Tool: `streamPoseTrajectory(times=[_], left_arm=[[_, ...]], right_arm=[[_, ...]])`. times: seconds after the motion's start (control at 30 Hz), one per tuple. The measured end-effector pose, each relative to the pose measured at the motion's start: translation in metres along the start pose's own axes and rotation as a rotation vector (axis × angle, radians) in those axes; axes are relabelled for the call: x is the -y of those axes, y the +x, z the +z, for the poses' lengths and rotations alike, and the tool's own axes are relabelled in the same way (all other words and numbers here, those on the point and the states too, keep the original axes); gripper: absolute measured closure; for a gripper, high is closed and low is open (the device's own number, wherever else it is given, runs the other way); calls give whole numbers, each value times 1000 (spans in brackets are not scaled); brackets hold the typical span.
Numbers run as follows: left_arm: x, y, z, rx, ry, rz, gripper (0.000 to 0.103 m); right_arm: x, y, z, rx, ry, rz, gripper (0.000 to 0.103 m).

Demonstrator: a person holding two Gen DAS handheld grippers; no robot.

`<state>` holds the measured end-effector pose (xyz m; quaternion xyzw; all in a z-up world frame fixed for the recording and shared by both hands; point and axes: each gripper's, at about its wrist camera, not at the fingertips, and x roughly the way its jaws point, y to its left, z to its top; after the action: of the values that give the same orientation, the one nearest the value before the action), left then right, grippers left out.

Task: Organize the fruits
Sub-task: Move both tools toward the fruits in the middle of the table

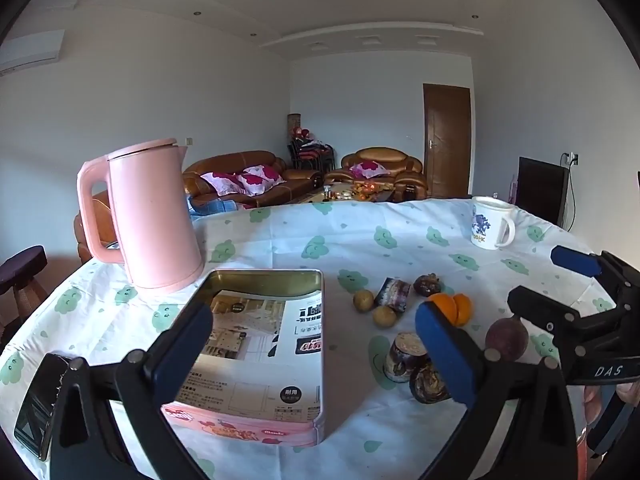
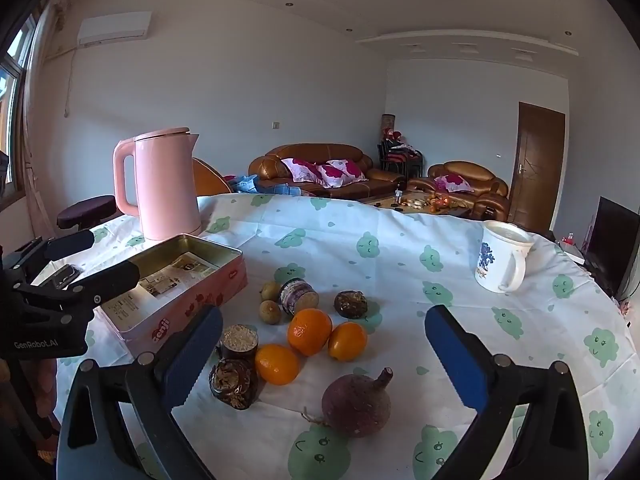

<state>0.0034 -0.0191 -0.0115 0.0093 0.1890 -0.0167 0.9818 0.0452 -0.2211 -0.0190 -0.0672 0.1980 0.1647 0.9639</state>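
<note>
Daylight enters from the window (image 2: 12, 80) at the left, and the room is evenly bright with a cool blue cast. The white tablecloth (image 2: 400, 232) glows pale, and the fruit throws soft shadows on it. A faint sheen sits on the pink kettle (image 2: 166, 188). Both fisheye views bend walls and ceiling hard, with black corners. Nearby things are sharp; the far sofa (image 2: 320, 168) is slightly soft.

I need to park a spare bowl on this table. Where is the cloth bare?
Bare cloth lies between the white mug and the fruit pile, and behind it toward the pink kettle. It is crowded around the oranges, beside the open pink tin.
</note>
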Motion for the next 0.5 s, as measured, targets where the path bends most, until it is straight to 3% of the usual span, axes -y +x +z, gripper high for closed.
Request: streamPoseTrajectory(times=[0.5], left_arm=[[11, 1, -6, -11, 10, -15, 0]], right_arm=[[9, -12, -3, -7, 40, -34, 1]])
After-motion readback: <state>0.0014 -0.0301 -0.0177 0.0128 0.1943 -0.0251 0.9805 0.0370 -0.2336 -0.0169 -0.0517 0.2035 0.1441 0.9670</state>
